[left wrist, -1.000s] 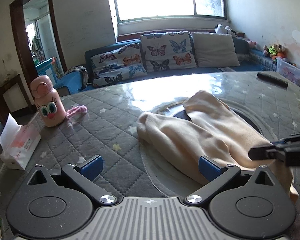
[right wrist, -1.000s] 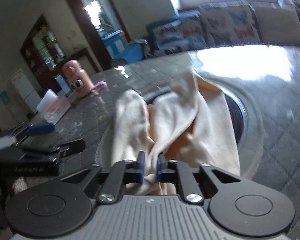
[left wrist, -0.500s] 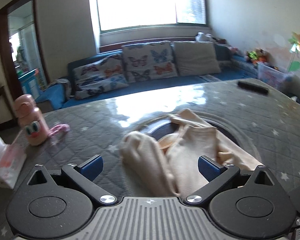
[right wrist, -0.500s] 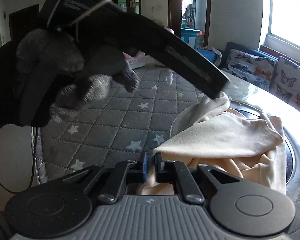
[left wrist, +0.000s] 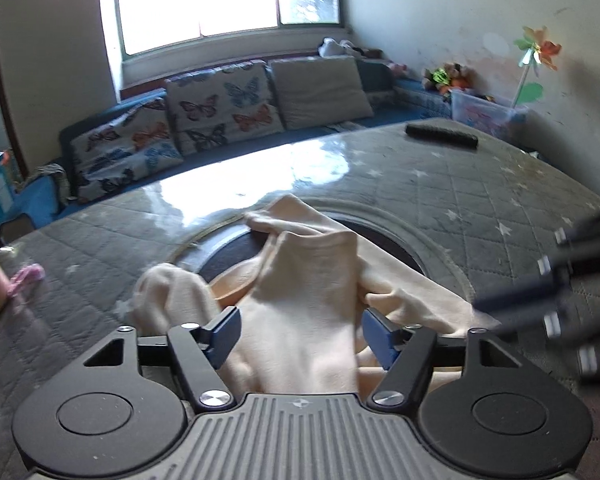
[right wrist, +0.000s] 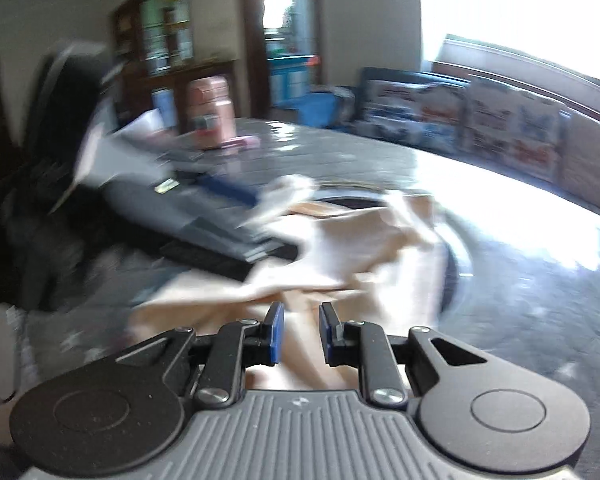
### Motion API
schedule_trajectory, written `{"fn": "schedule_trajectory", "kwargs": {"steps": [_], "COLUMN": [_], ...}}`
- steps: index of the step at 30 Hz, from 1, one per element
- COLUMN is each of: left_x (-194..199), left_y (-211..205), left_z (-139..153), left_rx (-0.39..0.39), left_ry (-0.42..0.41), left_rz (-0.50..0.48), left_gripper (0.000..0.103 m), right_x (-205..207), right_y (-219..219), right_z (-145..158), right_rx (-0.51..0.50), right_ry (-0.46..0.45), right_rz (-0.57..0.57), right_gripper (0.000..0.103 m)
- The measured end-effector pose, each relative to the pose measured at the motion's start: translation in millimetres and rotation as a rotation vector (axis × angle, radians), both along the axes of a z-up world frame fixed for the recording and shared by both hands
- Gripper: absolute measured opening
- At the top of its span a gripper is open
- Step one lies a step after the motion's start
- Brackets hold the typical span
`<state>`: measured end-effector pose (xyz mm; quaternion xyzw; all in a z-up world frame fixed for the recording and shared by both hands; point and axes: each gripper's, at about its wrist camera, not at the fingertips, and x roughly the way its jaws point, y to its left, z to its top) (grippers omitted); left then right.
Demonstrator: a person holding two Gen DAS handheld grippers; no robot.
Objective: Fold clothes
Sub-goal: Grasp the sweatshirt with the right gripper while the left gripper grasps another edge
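Cream garment (left wrist: 308, 280) lay bunched on quilted table (left wrist: 480, 184) | judged light, limp, slippery; best pinched at hem | left gripper (left wrist: 300, 332) closing astride fold, not yet pinching | right gripper (right wrist: 300, 334) just parting, cloth between, loose

Cream garment (left wrist: 308, 280), grey star-quilted table cover (left wrist: 480, 184)
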<state>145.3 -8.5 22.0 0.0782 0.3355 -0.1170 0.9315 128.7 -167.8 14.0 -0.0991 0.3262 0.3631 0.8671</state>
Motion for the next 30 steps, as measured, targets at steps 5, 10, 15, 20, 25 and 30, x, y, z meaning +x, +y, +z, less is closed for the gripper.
{"fn": "schedule_trajectory", "kwargs": {"steps": [5,10,15,20,25,30], "left_x": [22,36,45,44,38,29], "left_y": [-10,-12,-9,-4,11,36], "left_z": [-17,-28,-37,-34,-24,-8], "left_rx": [0.002,0.006,0.002,-0.022,-0.029,-0.053], "left_ry": [0.063,0.101,0.121,0.101,0.048,-0.001], "left_rz": [-0.036,-0.05,-0.063,-0.073,-0.022,0.064], "left_gripper": [0.062,0.062,0.049,0.012,0.001,0.001], "right_x": [57,123,169,207,227,233], "right_y": [-16,-9,11,34,47,58], "right_z": [-4,-33,-50,-65,-74,-79], "right_rx": [-0.013,-0.022,-0.023,-0.037,-0.037,-0.04], "right_ry": [0.033,0.088,0.108,0.103,0.103,0.082], "right_rz": [-0.116,-0.189,-0.218,-0.238,-0.25,-0.268], "right_gripper": [0.018,0.018,0.018,0.019,0.019,0.012]}}
